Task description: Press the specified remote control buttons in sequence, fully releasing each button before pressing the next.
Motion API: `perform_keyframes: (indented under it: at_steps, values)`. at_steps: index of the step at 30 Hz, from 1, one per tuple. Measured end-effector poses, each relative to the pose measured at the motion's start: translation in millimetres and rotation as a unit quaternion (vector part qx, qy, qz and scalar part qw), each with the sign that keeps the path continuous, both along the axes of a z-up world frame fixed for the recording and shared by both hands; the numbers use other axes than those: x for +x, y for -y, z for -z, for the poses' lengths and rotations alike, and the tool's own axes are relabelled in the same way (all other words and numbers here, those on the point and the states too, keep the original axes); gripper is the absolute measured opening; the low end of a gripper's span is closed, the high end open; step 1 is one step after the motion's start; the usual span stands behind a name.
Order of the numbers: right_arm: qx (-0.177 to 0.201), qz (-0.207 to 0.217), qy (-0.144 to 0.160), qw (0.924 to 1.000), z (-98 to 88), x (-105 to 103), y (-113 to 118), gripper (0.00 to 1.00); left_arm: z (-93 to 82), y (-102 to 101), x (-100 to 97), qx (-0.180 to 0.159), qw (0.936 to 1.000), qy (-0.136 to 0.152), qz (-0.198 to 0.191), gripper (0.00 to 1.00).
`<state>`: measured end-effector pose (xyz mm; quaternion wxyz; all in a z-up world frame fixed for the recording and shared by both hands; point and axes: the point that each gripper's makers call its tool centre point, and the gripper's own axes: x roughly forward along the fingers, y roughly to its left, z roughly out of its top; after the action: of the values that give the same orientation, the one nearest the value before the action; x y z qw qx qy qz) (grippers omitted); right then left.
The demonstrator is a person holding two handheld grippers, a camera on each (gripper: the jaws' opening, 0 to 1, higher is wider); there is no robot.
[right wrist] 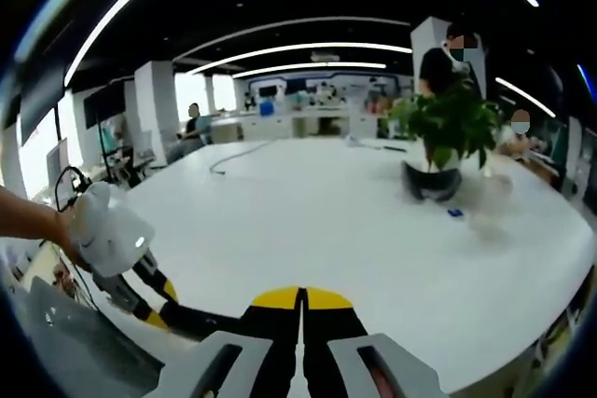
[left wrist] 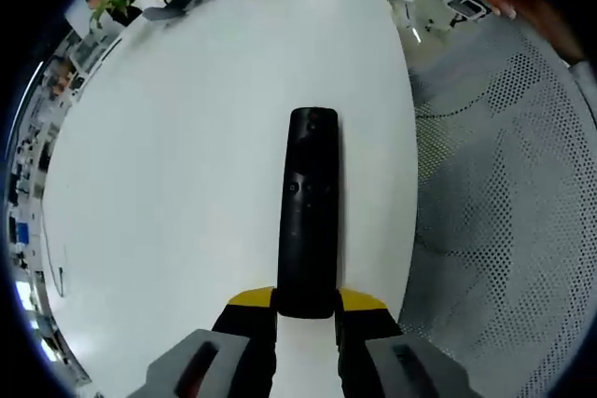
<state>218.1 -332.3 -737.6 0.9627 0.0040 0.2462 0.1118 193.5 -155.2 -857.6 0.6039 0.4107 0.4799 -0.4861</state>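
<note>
A long black remote (left wrist: 311, 212) with small buttons near its middle lies lengthwise away from me over the white table (left wrist: 177, 165). My left gripper (left wrist: 306, 303) is shut on the remote's near end, its yellow-tipped jaws pressed to both sides. In the right gripper view my right gripper (right wrist: 300, 300) is shut with nothing in it, its yellow tips touching above the table (right wrist: 317, 221). The left gripper (right wrist: 157, 303) enters from the left, held by a hand, and the dark remote (right wrist: 207, 321) runs from it toward my right jaws.
A potted plant (right wrist: 448, 132) stands on the table to the far right, with a small blue item (right wrist: 454, 212) beside it. A cable (right wrist: 233, 157) lies farther back. A grey mesh chair (left wrist: 504, 202) sits beyond the table edge. People stand behind the plant.
</note>
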Motion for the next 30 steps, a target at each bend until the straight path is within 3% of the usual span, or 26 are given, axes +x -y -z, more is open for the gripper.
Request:
perform_keyframes:
  at_steps: [9, 19, 22, 25, 26, 29, 30]
  values:
    - [0.003, -0.002, -0.002, 1.0000, 0.0, 0, -1, 0.00, -5.6, 9, -15.2, -0.032, 0.9993, 0.012, -0.015, 0.22]
    - [0.011, -0.035, -0.039, 0.9986, 9.1, -5, -13, 0.00, -9.8, 20, -29.3, -0.071, 0.9970, 0.017, -0.027, 0.22]
    - [0.056, -0.072, -0.098, 0.9910, 20.6, -11, -29, 0.00, -8.6, 22, -33.0, -0.083, 0.9960, 0.022, -0.027, 0.22]
    - [0.088, -0.093, -0.173, 0.9765, 34.9, -17, -40, 0.00, -6.5, 24, -35.0, -0.097, 0.9945, 0.023, -0.033, 0.22]
    - [0.076, -0.094, -0.202, 0.9718, 43.1, -17, -39, 0.00, -5.5, 24, -36.0, -0.099, 0.9942, 0.020, -0.037, 0.22]
    - [0.067, -0.110, -0.223, 0.9664, 50.1, -14, -44, 0.00, -3.1, 25, -37.2, -0.111, 0.9927, 0.019, -0.044, 0.22]
    - [0.065, -0.109, -0.248, 0.9605, 54.3, -15, -45, 0.00, -2.6, 26, -37.4, -0.115, 0.9921, 0.019, -0.046, 0.22]
